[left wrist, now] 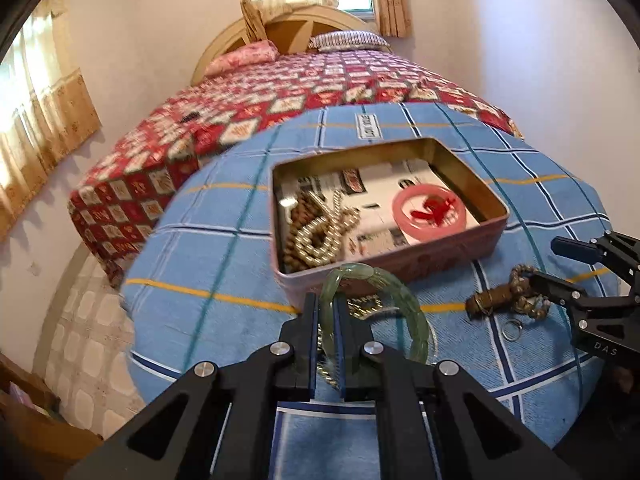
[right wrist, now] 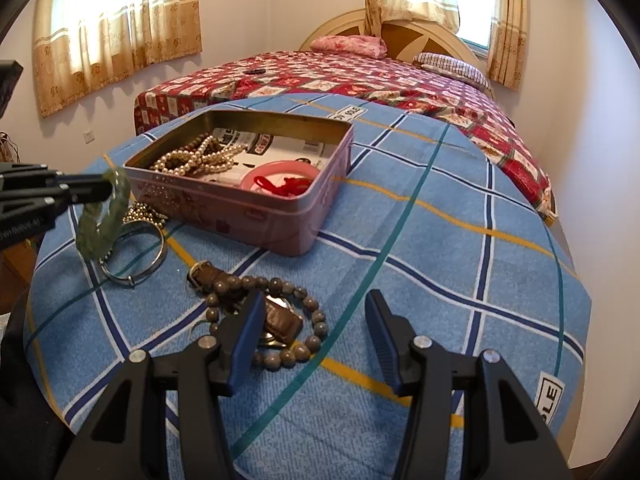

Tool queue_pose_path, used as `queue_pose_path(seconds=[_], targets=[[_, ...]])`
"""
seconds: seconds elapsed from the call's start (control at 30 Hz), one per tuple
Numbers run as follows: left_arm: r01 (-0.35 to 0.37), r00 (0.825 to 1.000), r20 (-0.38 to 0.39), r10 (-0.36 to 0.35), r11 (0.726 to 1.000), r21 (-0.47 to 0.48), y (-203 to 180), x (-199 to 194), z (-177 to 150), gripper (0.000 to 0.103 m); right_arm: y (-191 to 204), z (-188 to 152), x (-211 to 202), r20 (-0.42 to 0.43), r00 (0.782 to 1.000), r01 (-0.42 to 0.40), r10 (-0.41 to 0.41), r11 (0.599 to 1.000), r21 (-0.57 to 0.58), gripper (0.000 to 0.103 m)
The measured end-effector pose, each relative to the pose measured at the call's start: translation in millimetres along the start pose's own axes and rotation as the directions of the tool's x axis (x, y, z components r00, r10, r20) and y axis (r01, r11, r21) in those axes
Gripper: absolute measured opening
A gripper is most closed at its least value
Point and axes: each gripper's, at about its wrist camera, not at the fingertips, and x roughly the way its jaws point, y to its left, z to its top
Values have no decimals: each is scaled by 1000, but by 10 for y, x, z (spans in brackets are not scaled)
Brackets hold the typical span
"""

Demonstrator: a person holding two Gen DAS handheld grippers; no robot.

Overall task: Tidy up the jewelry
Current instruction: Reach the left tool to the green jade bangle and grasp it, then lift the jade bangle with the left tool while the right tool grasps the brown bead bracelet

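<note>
The left claw [left wrist: 328, 312] is clamped on a green bangle [left wrist: 384, 280], pinching its rim between the two fingers so the ring hangs off the cloth just in front of the near wall of the pink tin [left wrist: 404, 268]; from the other side you see that same bangle [right wrist: 106, 216] dangling tilted above a thin silver bangle [right wrist: 138, 268] that lies flat on the blue checked cloth [right wrist: 440, 264]. The right claw [right wrist: 316, 332] stands wide open and holds nothing, low over the cloth, its left finger [right wrist: 248, 332] right over a brown watch strap [right wrist: 280, 320] that lies inside a loop of grey-brown beads [right wrist: 308, 320]. The tin is open (no lid on it) and sits on the cloth beyond all this; inside it are a heap of pearl strings [right wrist: 196, 160] at one end, a pink ring [right wrist: 280, 180] with red cord [right wrist: 288, 186] across it at the other, and printed paper [right wrist: 280, 144] lining the bottom. Some small gold beads [right wrist: 144, 214] lie against the tin's near wall, beside the silver bangle. Behind the cloth is a bed with a red patterned cover [right wrist: 400, 76] and two pillows [right wrist: 352, 46]
</note>
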Motion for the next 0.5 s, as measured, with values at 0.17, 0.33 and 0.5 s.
queue_pose_path(seconds=[0.17,0.33,0.5], targets=[[-12,1000,0,12,1000,-18,113,-26,28,6,-8,-15,62,-20,1000,-13,12,1000,-2,54],[-4,1000,-17,3,1000,-23,135,31,7,6,-30,-19,61,-23,999,-49,50,999,6,35],[3,1000,-18,-3,1000,-15,105,31,1,6,-17,-24,53,-30,996,-81,81,997,3,18]])
